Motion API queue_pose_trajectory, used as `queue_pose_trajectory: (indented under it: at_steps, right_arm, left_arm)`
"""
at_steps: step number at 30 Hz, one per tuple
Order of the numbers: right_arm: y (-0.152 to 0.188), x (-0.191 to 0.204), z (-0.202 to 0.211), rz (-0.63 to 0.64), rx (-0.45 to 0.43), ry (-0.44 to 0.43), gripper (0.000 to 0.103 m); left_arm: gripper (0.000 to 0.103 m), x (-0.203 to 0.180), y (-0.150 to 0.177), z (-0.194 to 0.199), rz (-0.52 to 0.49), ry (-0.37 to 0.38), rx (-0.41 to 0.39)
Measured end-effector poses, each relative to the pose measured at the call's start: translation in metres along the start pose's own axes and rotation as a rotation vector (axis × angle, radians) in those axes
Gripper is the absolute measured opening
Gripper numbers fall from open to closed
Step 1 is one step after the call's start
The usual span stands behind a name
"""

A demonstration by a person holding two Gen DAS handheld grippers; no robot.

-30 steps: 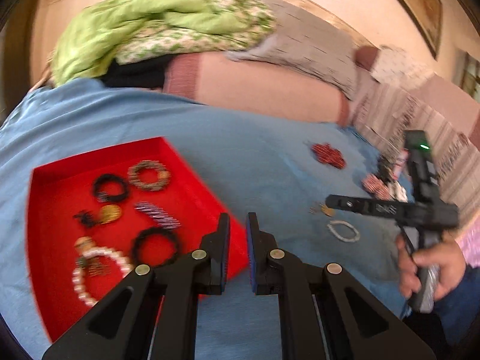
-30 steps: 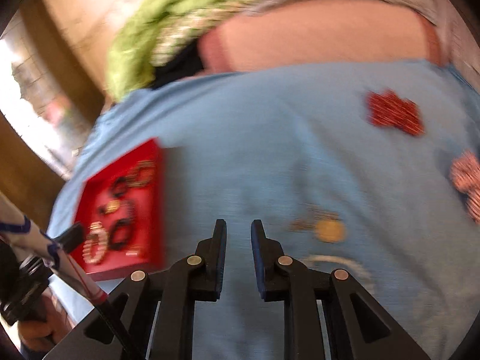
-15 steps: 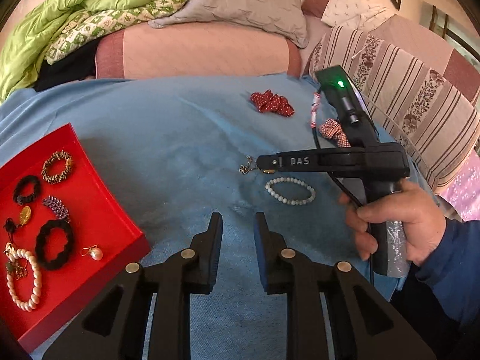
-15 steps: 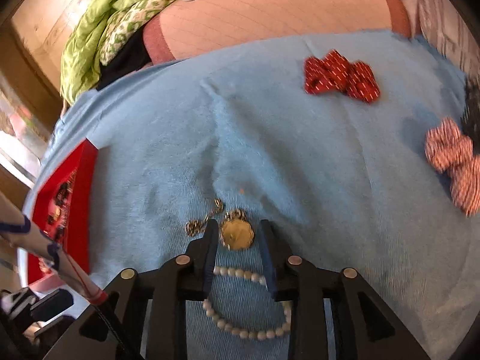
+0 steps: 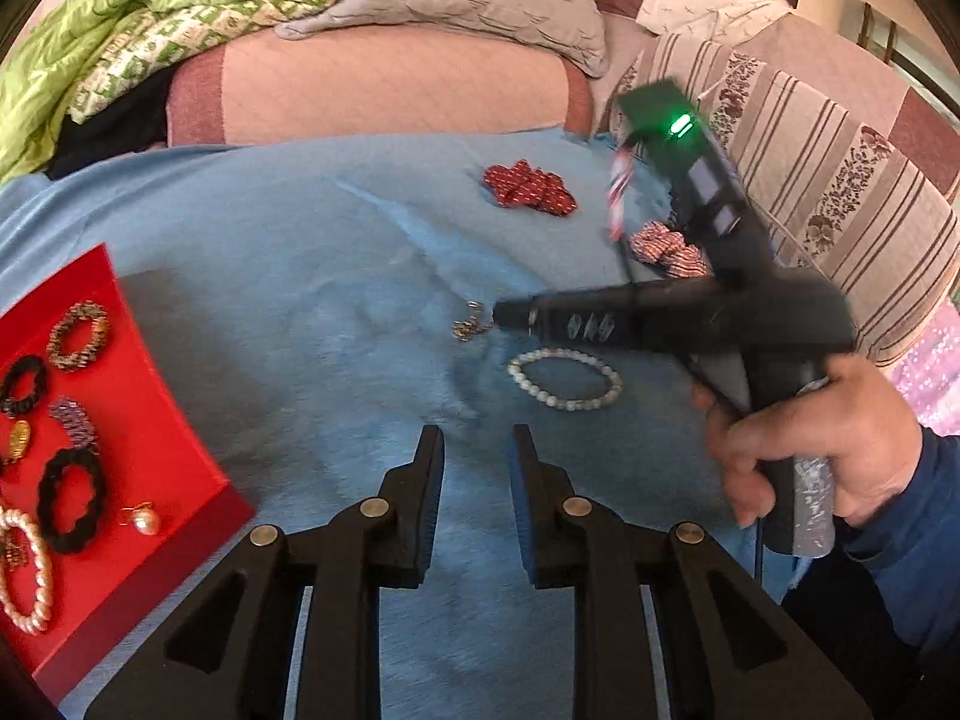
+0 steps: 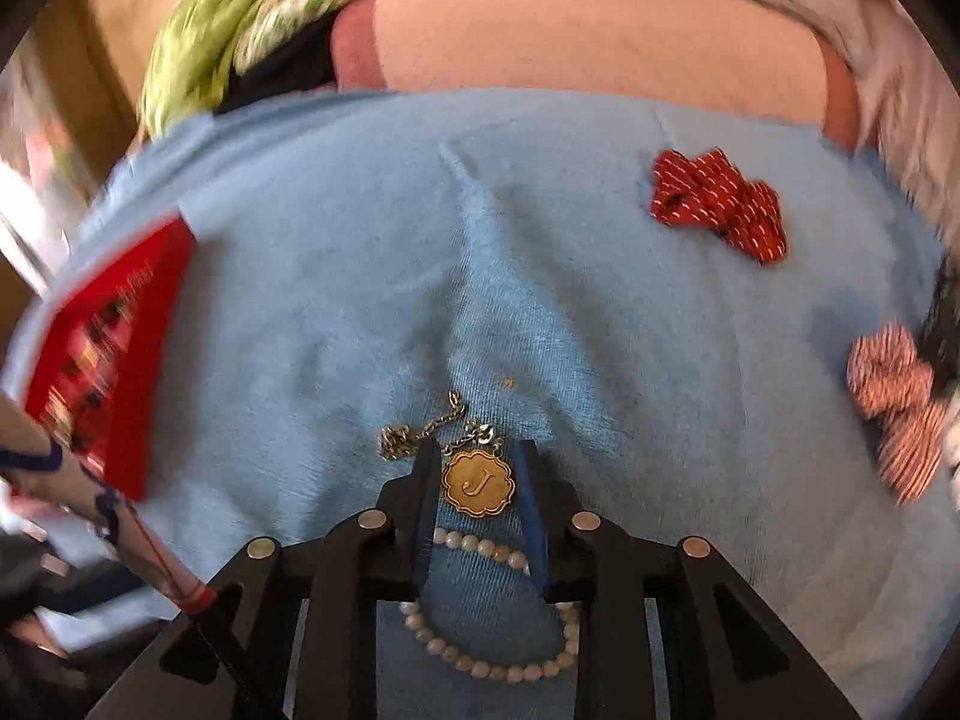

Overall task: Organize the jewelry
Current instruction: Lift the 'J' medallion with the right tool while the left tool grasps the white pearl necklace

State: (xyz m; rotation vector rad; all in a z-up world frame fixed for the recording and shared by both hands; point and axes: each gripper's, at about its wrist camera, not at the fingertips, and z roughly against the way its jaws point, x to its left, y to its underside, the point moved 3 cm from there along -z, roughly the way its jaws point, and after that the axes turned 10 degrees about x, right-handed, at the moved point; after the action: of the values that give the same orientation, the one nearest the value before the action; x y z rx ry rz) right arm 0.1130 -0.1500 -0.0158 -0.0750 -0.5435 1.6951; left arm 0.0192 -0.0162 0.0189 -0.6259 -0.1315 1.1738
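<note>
right gripper (image 6: 478, 483) spread around 1 pendant (image 6: 478, 482); left gripper (image 5: 477, 468) spread, empty; 1 bead bracelet (image 5: 564, 377); 2 bows (image 5: 529, 188)

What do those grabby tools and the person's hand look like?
Both are black plastic. The left tool has two flat fingers with blue pads and silver rivets. The right tool looks like a pistol, with a green light on top, white markings along its side and a silvery wrapped handle. The bare right hand wears a dark blue sleeve.
</note>
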Motion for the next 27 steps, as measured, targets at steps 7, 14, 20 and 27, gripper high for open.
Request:
queue_pose_trajectory:
  at_steps: [7,14,20,27]
  right_arm:
    - [-0.003,-0.028,0.056,-0.105,-0.157,-0.192,0.026]
    - [-0.004,-0.039,0.087,-0.135,-0.264,-0.256,0.026]
    - [-0.005,-0.042,0.090,-0.138,-0.264,-0.289,0.027]
    - [-0.005,-0.035,0.089,-0.105,-0.264,-0.289,0.027]
  left_arm:
    - [0.034,-0.008,-0.014,-0.014,0.060,0.106,0.009]
    - [0.034,-0.027,-0.031,-0.045,0.084,0.080,0.057]
    - [0.034,-0.022,-0.039,-0.073,0.128,-0.033,0.104]
    - [0.005,-0.032,-0.041,-0.081,0.034,-0.164,0.071]
